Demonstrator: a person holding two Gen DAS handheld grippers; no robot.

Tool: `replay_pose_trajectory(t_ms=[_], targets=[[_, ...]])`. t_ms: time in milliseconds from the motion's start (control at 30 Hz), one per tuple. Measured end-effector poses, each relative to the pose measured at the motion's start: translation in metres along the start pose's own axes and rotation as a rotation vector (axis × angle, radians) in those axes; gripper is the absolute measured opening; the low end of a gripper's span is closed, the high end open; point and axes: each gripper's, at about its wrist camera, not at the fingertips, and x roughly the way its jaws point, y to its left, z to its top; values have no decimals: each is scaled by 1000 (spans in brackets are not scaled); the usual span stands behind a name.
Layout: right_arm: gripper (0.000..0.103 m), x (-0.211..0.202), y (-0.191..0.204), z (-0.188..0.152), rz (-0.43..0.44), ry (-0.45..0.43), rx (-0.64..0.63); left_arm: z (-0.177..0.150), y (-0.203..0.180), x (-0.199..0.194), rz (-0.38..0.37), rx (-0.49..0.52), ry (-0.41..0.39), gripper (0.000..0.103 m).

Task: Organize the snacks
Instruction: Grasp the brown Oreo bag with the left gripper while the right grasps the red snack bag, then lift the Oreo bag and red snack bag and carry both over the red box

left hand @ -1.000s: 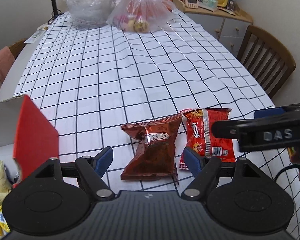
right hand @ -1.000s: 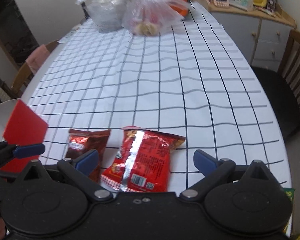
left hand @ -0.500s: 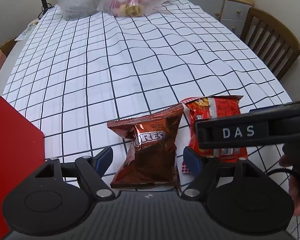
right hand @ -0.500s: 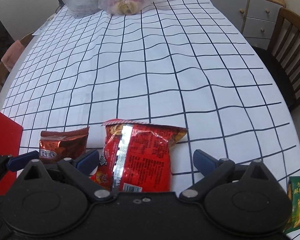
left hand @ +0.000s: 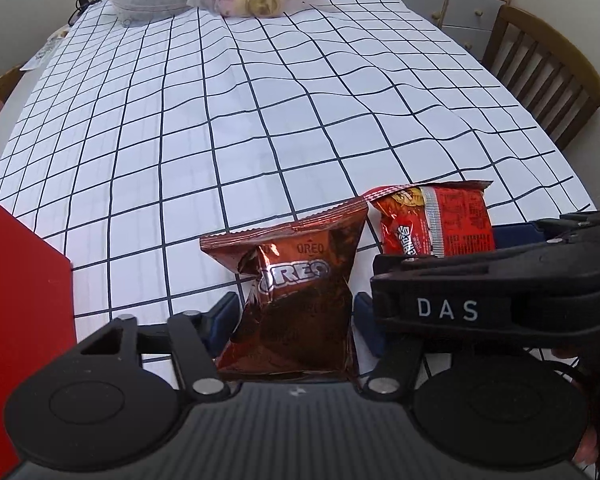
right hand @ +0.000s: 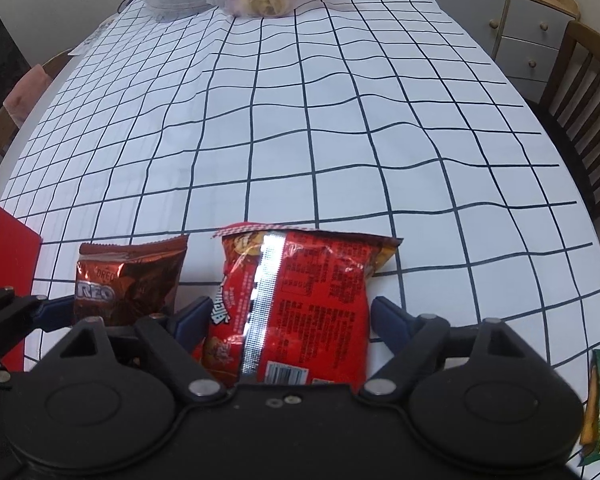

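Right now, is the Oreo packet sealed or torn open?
Sealed, as far as shown: the Oreo packet lies flat, its crimped top edge unbroken; its bottom edge is hidden behind the left gripper.

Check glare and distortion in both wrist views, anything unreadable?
Left wrist: foil glare on the Oreo bag, logo still legible; tablecloth grid bows from fisheye. Right wrist: bright glare strip down the red snack bag, small print unreadable.

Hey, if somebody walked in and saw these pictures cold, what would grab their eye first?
Two shiny snack bags side by side at the near edge of the checked tablecloth: the brown Oreo bag between the open left gripper fingers, the red snack bag between the open right gripper fingers. A red box flanks the left.
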Motion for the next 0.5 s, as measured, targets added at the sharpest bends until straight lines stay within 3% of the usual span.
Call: replay_pose_trajectory(t_ms=[167, 500], targets=[[73, -2, -2, 0, 2, -5, 6, 0, 1, -1, 2, 0, -1, 52], [72, -19, -8, -6, 12, -26, 12, -5, 4, -13, 6, -14, -14, 51]])
